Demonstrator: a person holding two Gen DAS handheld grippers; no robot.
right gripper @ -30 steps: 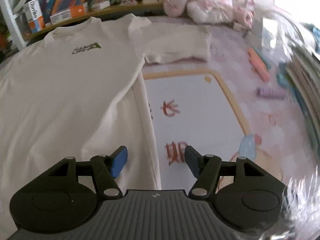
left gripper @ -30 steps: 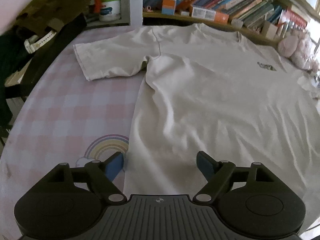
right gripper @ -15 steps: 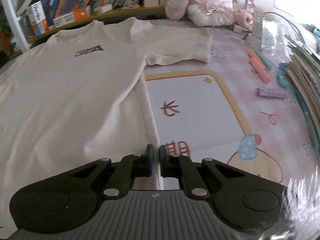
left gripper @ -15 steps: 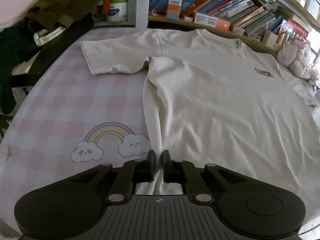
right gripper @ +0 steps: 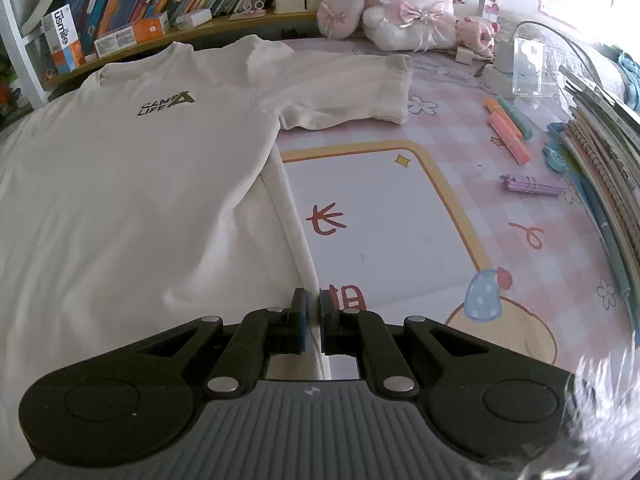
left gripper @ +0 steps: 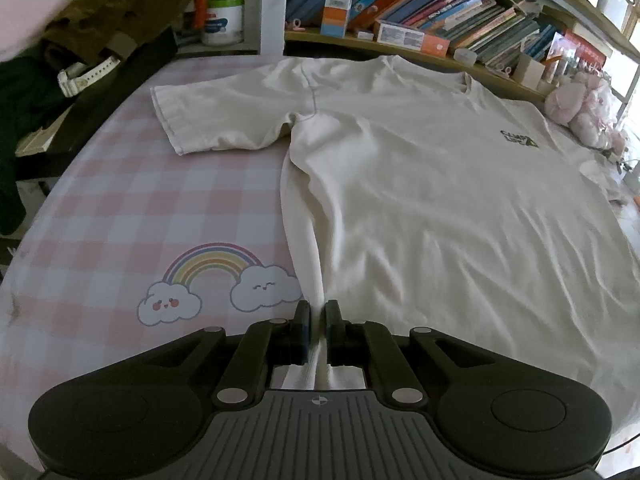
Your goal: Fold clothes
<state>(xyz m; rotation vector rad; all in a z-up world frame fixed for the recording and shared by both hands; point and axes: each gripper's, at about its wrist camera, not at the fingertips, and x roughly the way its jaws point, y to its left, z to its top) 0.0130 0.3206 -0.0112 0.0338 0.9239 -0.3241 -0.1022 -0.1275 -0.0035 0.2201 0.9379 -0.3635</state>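
With the cream T-shirt (left gripper: 420,184) spread flat on the pink checked table cover (left gripper: 140,208), we pinch its bottom corners, apparently at the hem: left gripper (left gripper: 316,320) and right gripper (right gripper: 313,312) clamped on cloth. Next, we judge, both lift together toward the collar.

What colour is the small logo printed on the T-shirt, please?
Dark olive-green logo; clearest in the right wrist view.

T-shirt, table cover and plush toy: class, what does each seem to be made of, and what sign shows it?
T-shirt: soft matte knit, probably cotton; it creases and has stitched hems.
Table cover: smooth printed sheet, perhaps vinyl or coated cloth; flat pink checks with a faint sheen.
Plush toy: fluffy pile fabric, likely synthetic, with satin-looking bows.
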